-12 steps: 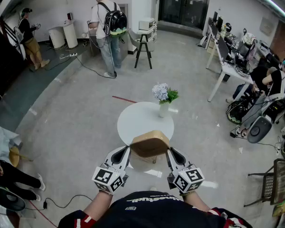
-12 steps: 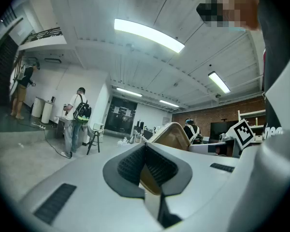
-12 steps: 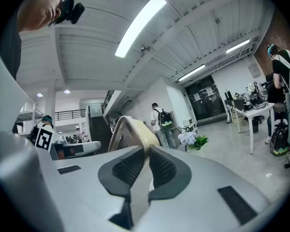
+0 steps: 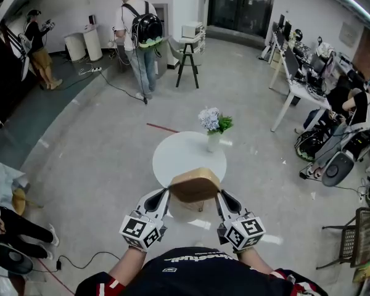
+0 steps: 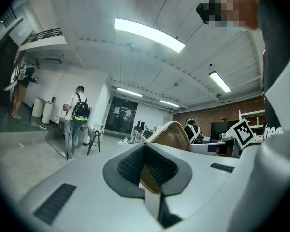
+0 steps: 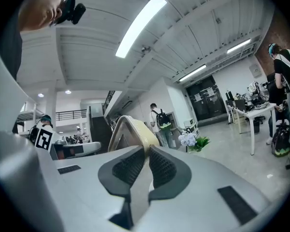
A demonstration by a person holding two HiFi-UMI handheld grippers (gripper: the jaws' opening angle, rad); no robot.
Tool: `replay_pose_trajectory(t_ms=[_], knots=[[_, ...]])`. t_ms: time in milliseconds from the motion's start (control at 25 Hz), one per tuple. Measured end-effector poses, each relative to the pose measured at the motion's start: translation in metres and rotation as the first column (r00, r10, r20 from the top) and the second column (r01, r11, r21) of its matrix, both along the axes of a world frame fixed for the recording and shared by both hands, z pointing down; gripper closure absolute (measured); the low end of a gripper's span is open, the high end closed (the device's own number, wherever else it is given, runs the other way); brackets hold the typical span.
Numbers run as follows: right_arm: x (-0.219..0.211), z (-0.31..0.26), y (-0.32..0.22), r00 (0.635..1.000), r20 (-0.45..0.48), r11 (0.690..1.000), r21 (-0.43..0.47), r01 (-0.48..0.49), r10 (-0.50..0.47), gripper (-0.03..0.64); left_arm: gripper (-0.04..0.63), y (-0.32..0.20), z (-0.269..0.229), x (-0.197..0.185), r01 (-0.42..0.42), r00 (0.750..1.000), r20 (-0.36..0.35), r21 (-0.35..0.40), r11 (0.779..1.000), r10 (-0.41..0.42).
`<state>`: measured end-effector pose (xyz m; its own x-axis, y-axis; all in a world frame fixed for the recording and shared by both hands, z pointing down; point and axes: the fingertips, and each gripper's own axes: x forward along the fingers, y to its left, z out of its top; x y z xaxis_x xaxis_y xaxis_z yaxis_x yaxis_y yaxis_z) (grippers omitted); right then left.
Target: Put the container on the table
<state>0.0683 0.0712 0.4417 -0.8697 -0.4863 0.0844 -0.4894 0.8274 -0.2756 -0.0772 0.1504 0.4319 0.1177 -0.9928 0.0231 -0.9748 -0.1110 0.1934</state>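
A tan wooden container (image 4: 194,186) hangs in the air between both grippers, just before the near edge of the round white table (image 4: 176,156). My left gripper (image 4: 165,196) is shut on its left rim, and my right gripper (image 4: 219,197) is shut on its right rim. In the left gripper view the container (image 5: 171,134) rises beyond the closed pads of the left gripper (image 5: 145,170). In the right gripper view the container's pale edge (image 6: 130,129) runs up from between the pads of the right gripper (image 6: 146,166).
A white vase of flowers (image 4: 213,127) stands at the table's far right side. A black stool (image 4: 187,63) and a person with a backpack (image 4: 139,39) are further back. Desks and seated people (image 4: 342,106) line the right side. Another person (image 4: 9,227) sits at the lower left.
The grippers and container have kept still. The person with the backpack has shifted slightly left in the background.
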Motion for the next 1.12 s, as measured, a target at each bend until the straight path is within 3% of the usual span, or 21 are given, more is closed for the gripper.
replay_pose_trajectory(t_ms=[1120], knots=[[0.014, -0.006, -0.050, 0.997, 0.038, 0.998, -0.015, 0.061, -0.060, 0.563, 0.572, -0.040, -0.005, 0.018, 0.062, 0.998, 0.007, -0.009, 0.998, -0.062]])
